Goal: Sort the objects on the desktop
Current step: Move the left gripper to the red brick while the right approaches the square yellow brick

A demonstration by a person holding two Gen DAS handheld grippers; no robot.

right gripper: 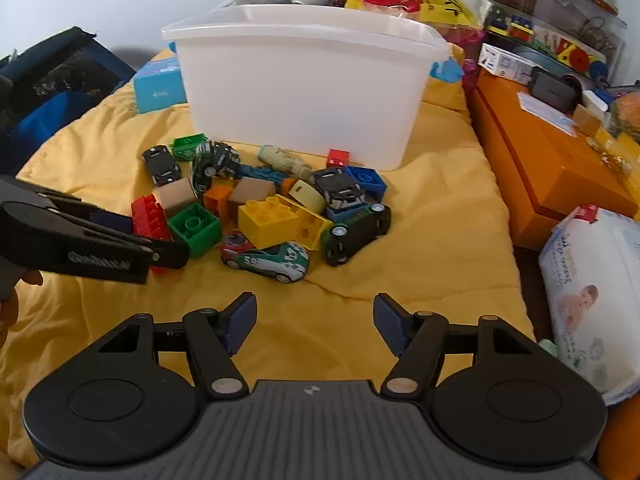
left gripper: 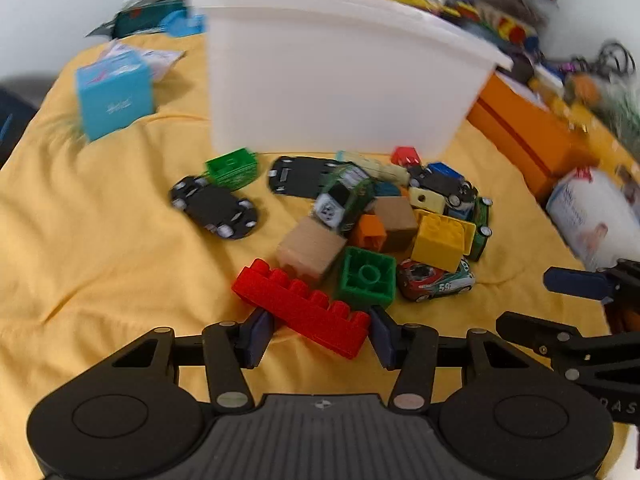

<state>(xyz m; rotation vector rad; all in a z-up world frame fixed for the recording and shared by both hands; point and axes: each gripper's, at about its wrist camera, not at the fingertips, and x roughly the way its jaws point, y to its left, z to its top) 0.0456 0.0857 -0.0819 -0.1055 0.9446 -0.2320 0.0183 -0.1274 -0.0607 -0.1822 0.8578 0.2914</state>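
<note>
A long red brick (left gripper: 304, 312) lies on the yellow cloth (left gripper: 100, 240) at the near edge of a toy pile. My left gripper (left gripper: 322, 336) is shut on it, with a pad touching each side; from the right wrist view the left gripper (right gripper: 148, 236) comes in from the left around the red brick (right gripper: 148, 210). Behind it are a green brick (left gripper: 366, 276), a yellow brick (left gripper: 440, 244), wooden cubes and a race car (right gripper: 268, 258). A white bin (right gripper: 300, 92) stands beyond the pile. My right gripper (right gripper: 316, 320) is open over bare cloth just short of the race car, holding nothing.
A blue box (left gripper: 116, 96) sits left of the bin. An orange box (right gripper: 552, 172) and a pack of wipes (right gripper: 596, 292) line the right side. Upturned black toy cars (left gripper: 214, 208) lie left of the pile, and a dark bag (right gripper: 52, 80) is at the far left.
</note>
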